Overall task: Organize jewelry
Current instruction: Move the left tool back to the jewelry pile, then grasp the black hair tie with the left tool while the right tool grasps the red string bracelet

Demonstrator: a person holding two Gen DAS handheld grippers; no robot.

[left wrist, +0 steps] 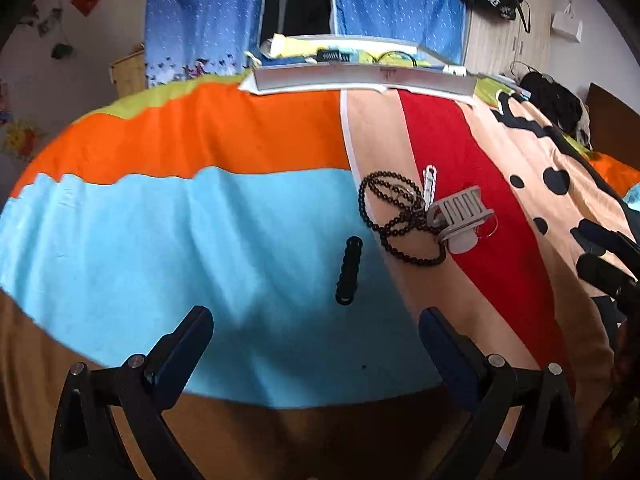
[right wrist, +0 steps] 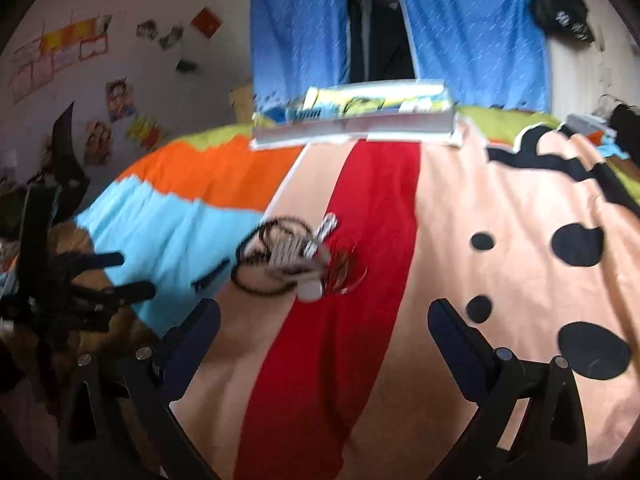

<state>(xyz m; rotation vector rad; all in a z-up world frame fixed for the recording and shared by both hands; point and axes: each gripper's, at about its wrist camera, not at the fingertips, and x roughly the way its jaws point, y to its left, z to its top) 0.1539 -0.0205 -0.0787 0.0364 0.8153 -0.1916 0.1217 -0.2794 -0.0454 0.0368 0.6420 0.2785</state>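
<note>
Item 1: my left gripper [left wrist: 316,320], 2 black fingers spread wide apart, holding nothing, hovered over the pale blue patch of the multicoloured patchwork bedspread [left wrist: 168,240].

Item 2: my right gripper [right wrist: 324,316], likewise spread wide and empty, hung above the red stripe of the same bedspread; its view was blurred.

Item 3: a short black beaded bracelet [left wrist: 349,271], lying stretched out straight on the pale blue patch, just ahead of my left gripper and apart from the rest.

Item 4: a long black beaded necklace [left wrist: 394,220], looped in several coils across the peach and red stripes.

Item 5: a grey plastic claw hair clip [left wrist: 460,216], resting on the red stripe, touching the necklace's coils.

Item 6: a small white ridged hair clip [left wrist: 430,182], just behind the claw clip.

Item 7: a flat white open box [left wrist: 360,78] at the far edge of the bed, with mixed contents I could not make out.

Item 8: blue curtains [left wrist: 400,4] hung behind.
</note>
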